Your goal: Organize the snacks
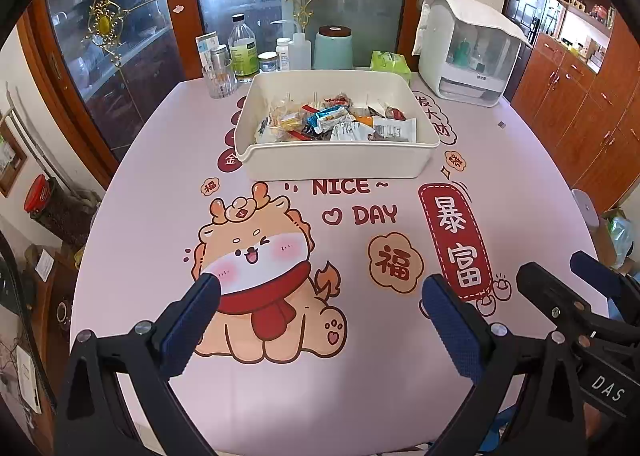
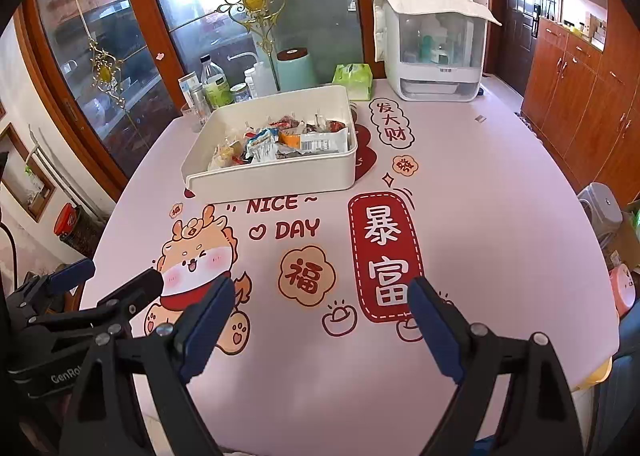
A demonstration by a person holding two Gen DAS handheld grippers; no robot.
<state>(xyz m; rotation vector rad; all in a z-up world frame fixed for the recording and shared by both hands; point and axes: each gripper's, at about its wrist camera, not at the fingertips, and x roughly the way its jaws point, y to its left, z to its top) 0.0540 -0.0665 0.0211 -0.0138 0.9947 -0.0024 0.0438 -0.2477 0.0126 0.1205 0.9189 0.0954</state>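
Observation:
A cream plastic bin (image 1: 336,163) stands at the far middle of the pink printed table, also in the right wrist view (image 2: 272,179). Several wrapped snacks (image 1: 336,121) lie piled inside it, seen too from the right (image 2: 280,141). My left gripper (image 1: 320,292) is open and empty, low over the near table edge, well short of the bin. My right gripper (image 2: 322,294) is open and empty beside it, to the right; it shows in the left wrist view (image 1: 560,276), and the left one shows in the right wrist view (image 2: 116,276).
Behind the bin stand bottles and jars (image 1: 244,49), a glass (image 1: 219,79), a teal canister (image 1: 333,47), a green tissue pack (image 1: 390,63) and a white covered appliance (image 1: 468,51). Glass cabinet doors rise behind the table. Wooden cabinets (image 2: 580,95) line the right.

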